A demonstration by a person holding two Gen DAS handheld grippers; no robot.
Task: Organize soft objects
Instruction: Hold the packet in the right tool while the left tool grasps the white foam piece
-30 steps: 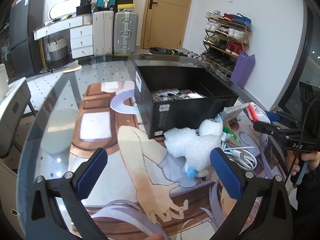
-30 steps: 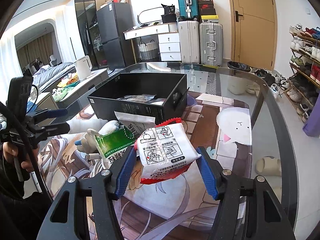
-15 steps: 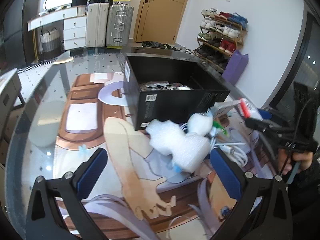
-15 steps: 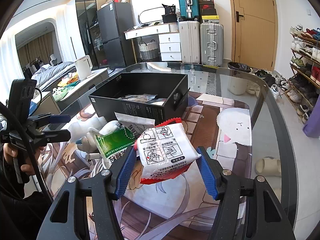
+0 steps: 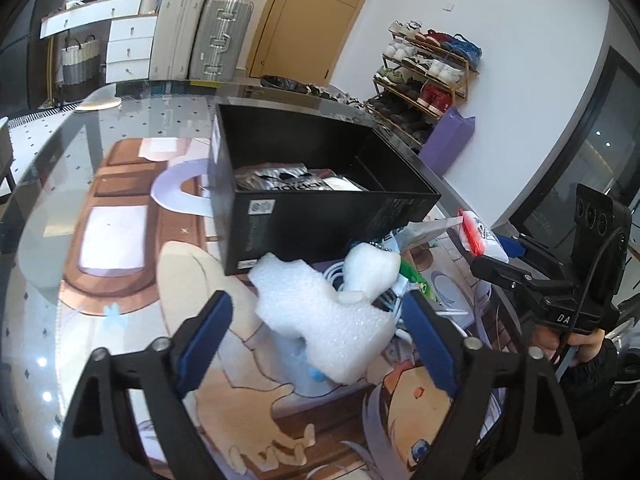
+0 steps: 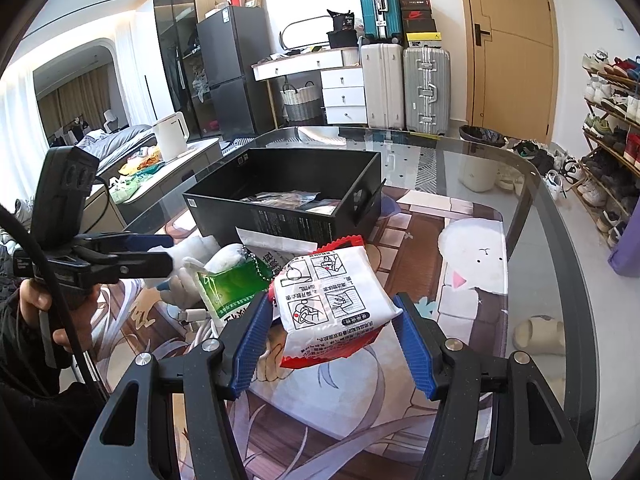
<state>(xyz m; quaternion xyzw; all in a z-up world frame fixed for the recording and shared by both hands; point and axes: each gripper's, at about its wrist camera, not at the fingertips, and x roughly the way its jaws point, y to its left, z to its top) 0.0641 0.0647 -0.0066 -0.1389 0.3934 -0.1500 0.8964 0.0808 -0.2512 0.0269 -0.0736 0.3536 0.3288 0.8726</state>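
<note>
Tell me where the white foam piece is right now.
In the left wrist view, the white foam piece lies on the table between the open left claw fingers, just before the black box.

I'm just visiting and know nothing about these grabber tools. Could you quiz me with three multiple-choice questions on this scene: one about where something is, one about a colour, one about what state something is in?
1. Where does the white foam piece lie?
A. inside the black box
B. on the table in front of the black box
C. on the shoe rack

2. What colour are the pads on the gripper fingers?
A. blue
B. yellow
C. green

3. What state is the left gripper in?
A. shut on the foam
B. open, with the foam between its fingers
C. shut on a cable

Answers:
1 B, the foam rests on the table outside the box's near wall.
2 A, both wrist views show blue pads.
3 B, the fingers stand wide apart, neither visibly pressing the foam.
</note>
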